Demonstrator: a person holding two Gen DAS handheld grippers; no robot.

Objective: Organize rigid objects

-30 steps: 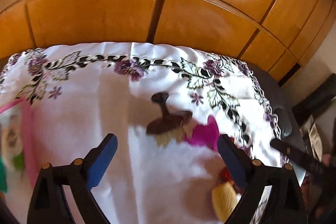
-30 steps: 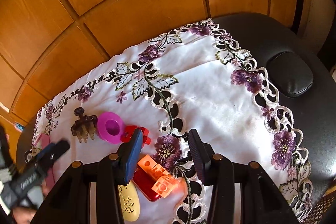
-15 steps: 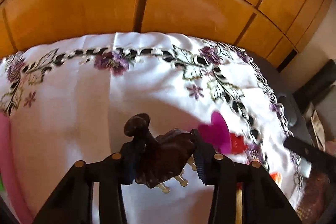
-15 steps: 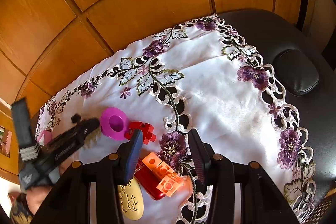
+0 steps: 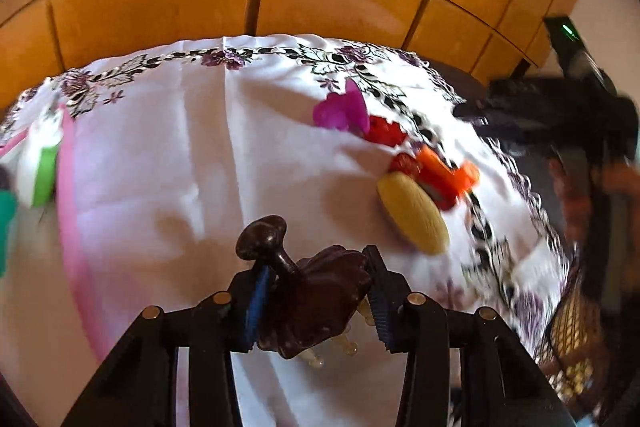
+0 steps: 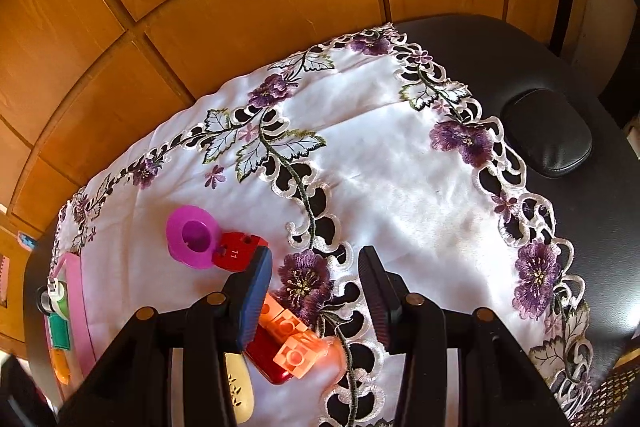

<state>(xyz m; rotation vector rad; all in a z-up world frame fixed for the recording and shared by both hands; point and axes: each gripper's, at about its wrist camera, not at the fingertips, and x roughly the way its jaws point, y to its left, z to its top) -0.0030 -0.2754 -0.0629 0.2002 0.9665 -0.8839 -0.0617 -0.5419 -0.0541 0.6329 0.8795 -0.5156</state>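
The left gripper (image 5: 316,295) is clamped on the brown hair claw (image 5: 312,303), apparently mid-carry toward the pink tray (image 5: 70,227) at nine o'clock, where it must release; the right gripper (image 6: 316,295) hangs empty, jaws apart.

One brown hair claw (image 5: 316,301), one magenta cup (image 6: 192,237), two red blocks (image 6: 237,252), one orange brick (image 6: 294,345), one yellow oval (image 5: 414,213).

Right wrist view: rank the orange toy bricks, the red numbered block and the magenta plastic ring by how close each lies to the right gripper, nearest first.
1. Orange toy bricks: just inside the right gripper's blue left pad, low on the white embroidered cloth.
2. Red numbered block: up and left of that pad.
3. Magenta plastic ring: farther left, touching the red block.
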